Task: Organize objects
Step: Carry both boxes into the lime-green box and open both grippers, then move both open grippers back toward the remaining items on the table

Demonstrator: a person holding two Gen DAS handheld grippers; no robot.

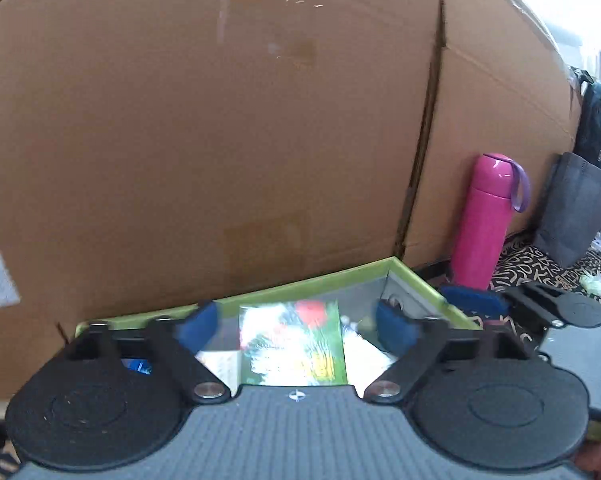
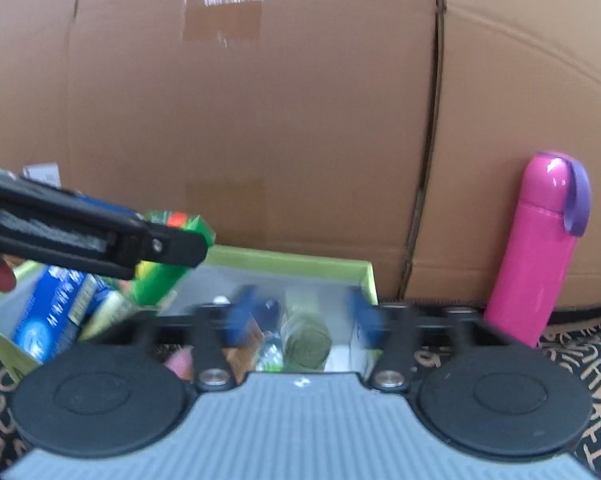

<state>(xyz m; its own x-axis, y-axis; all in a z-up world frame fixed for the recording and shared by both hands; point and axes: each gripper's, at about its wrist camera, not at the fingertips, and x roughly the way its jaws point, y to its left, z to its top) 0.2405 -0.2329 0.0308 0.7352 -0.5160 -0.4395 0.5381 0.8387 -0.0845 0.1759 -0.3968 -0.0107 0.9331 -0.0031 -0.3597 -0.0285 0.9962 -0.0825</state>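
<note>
A green-rimmed tray (image 2: 292,260) with a grey inside sits against a big cardboard box (image 2: 240,120), on a black cloth with tan letter shapes (image 2: 580,352). In it lie a blue carton (image 2: 48,316), a green carton (image 2: 160,276) tilted against it, a roll of olive tape (image 2: 306,340) and a small bottle (image 2: 270,354); these are blurred. The left view shows a green packet (image 1: 296,344) with a red bloom printed on it, flat on the tray floor. A pink flask (image 2: 536,248) with a purple strap stands upright just right of the tray. The left gripper (image 1: 296,320) stands wide open above the packet, holding nothing. The right gripper (image 2: 300,316) is open over the tape, its pads clear of it.
</note>
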